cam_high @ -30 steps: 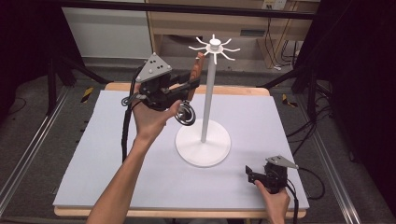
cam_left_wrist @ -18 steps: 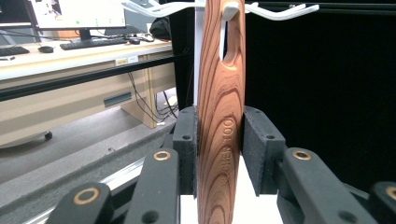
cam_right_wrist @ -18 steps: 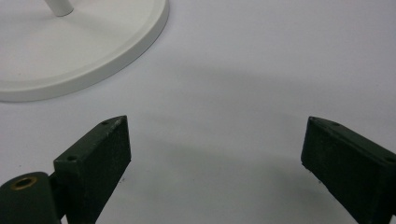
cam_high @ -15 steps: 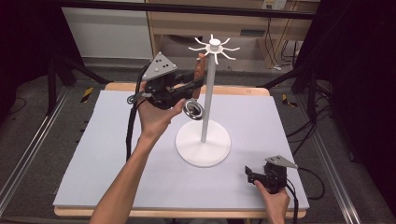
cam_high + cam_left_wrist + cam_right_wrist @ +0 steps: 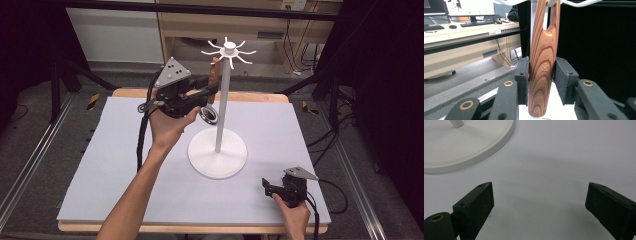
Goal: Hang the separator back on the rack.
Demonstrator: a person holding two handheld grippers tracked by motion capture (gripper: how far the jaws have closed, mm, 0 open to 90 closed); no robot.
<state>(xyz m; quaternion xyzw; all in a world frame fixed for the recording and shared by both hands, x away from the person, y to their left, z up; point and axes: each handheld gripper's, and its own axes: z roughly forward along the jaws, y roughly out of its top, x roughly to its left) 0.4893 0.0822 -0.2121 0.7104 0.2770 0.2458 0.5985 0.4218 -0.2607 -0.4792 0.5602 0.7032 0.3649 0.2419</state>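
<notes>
Since a second ago, the left tongs (image 5: 212, 90) have carried the wooden handle (image 5: 543, 67) higher beside the white stand (image 5: 218, 155), up to its hooked crown, and their jaws have just been easing apart. One pad (image 5: 522, 75) touches the wood while the other shows a thin gap, so the grip is loosened. A metal ring (image 5: 208, 116) hangs below, left of the stand's pole. Right of the stand's base, the right tongs (image 5: 267, 186) rest gaping on the desk (image 5: 100, 165).

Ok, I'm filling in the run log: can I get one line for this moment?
left gripper: jaws just easing open around wooden handle hung on stand | right gripper: open, low at mat near edge
</notes>
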